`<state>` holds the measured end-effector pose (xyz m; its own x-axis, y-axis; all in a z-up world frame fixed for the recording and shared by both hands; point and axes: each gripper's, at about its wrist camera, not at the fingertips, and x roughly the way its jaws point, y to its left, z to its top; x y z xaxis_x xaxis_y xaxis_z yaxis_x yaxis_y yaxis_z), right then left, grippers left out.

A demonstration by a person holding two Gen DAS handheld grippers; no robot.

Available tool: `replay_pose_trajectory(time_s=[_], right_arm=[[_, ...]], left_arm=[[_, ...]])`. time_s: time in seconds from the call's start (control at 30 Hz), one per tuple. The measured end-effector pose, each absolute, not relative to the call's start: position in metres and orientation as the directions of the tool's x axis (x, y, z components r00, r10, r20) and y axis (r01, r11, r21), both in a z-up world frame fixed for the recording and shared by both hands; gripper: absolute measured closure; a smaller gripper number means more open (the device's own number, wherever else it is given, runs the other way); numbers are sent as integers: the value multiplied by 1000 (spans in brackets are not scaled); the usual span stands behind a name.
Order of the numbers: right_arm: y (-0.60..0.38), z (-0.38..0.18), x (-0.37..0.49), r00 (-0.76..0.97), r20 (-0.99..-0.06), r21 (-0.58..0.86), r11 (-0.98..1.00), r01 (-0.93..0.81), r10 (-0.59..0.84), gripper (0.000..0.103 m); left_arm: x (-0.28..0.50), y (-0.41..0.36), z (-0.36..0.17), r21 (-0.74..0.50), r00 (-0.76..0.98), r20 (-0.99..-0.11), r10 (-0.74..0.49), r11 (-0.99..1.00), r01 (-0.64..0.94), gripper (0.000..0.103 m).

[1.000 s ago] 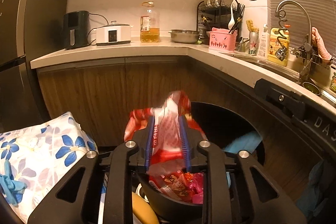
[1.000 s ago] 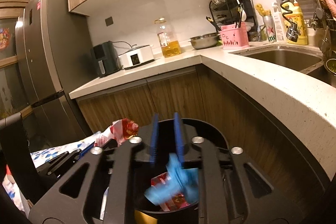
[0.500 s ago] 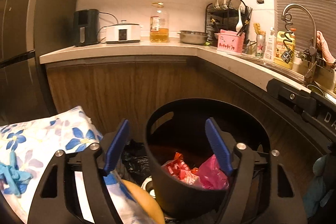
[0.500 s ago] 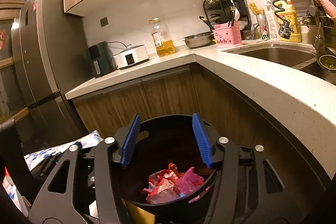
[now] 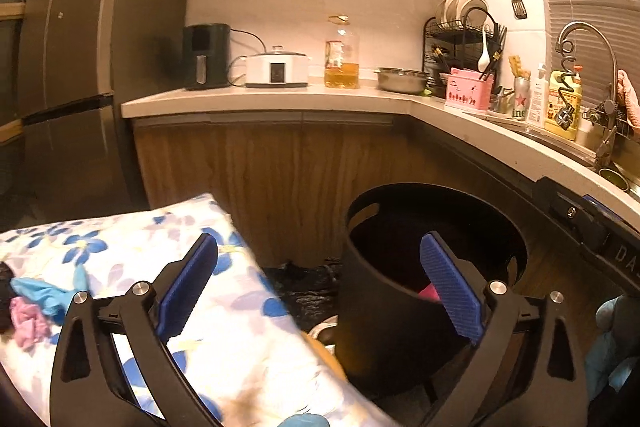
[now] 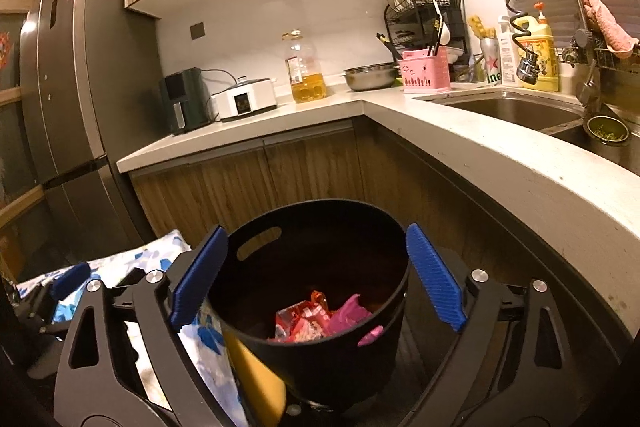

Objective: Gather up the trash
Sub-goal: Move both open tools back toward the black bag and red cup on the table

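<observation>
Both tongs, left (image 5: pixel 318 281) and right (image 6: pixel 316 273), were opening and empty; blue glove (image 5: pixel 38 293) on the floral cloth (image 5: pixel 132 247) looked, maybe, light and limp, best pinched mid-bunch.

Bin (image 5: pixel 384 291) floor hidden behind its wall in left view; yellow object (image 6: pixel 256 379) beside bin unidentifiable; tablecloth (image 5: pixel 240 339) edge blurred.
</observation>
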<state>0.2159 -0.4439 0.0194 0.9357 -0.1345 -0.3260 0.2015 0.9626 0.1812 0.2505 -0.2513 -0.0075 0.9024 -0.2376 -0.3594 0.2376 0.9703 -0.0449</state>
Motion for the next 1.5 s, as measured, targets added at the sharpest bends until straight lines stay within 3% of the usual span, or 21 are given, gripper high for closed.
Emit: replay_pose_trajectory(time_s=[0.47,1.03,1.5], right_arm=[[-395,16,182,935,-332,153,970,187,-127,11],[-315,6,166,944,-329,161,984,71,-14,11],[-272,4,161,942,-334,141,990,5,43,11]], left_arm=[[206,-184,-15,-70,920,-372,-126,992,108,6],[168,-100,-26,-45,923,-381,53,996,-76,6],[153,-62,-30,-55,915,-386,116,987,-148,6]])
